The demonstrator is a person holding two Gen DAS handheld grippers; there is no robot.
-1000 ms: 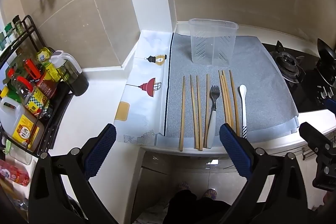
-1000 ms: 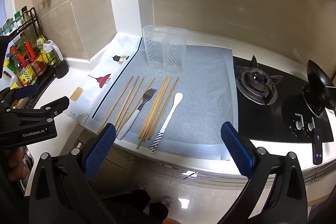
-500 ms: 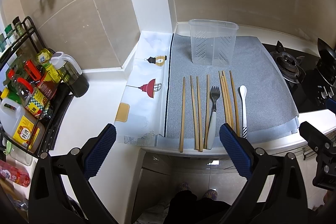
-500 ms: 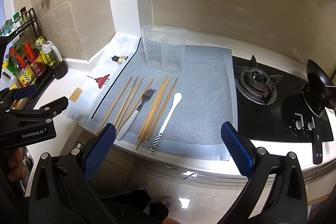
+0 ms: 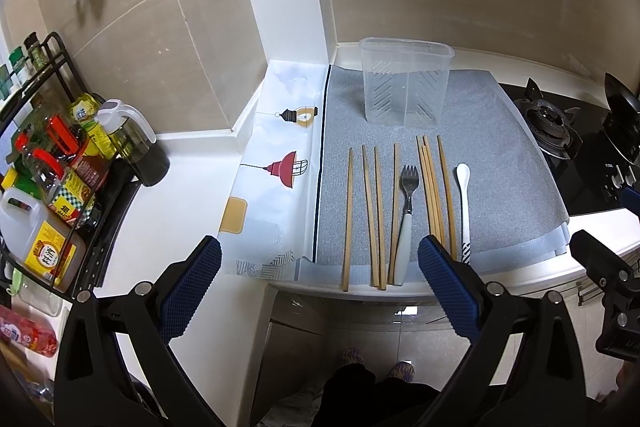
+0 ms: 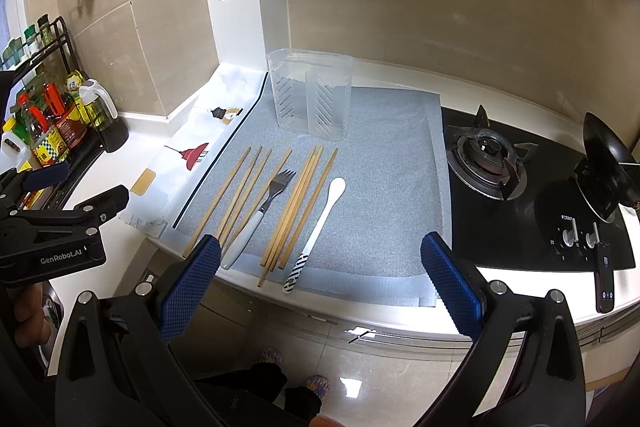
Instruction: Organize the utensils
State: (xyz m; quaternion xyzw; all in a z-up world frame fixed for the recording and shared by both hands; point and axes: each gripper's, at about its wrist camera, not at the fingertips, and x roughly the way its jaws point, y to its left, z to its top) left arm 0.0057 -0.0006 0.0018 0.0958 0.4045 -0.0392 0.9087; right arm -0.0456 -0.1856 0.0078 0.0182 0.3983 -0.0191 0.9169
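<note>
Both cameras look forward and down from in front of the counter, not close to it. The left view faces the grey mat [image 5: 500, 163] straight on. The right view stands further right and sees the same mat [image 6: 384, 187] and the stove [image 6: 486, 163].

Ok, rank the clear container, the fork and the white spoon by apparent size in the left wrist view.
1. Clear container: largest by far, though it stands farthest back.
2. Fork and white spoon: they look alike in length, and the spoon's near end is hidden behind a gripper finger, so I won't rank them.
</note>
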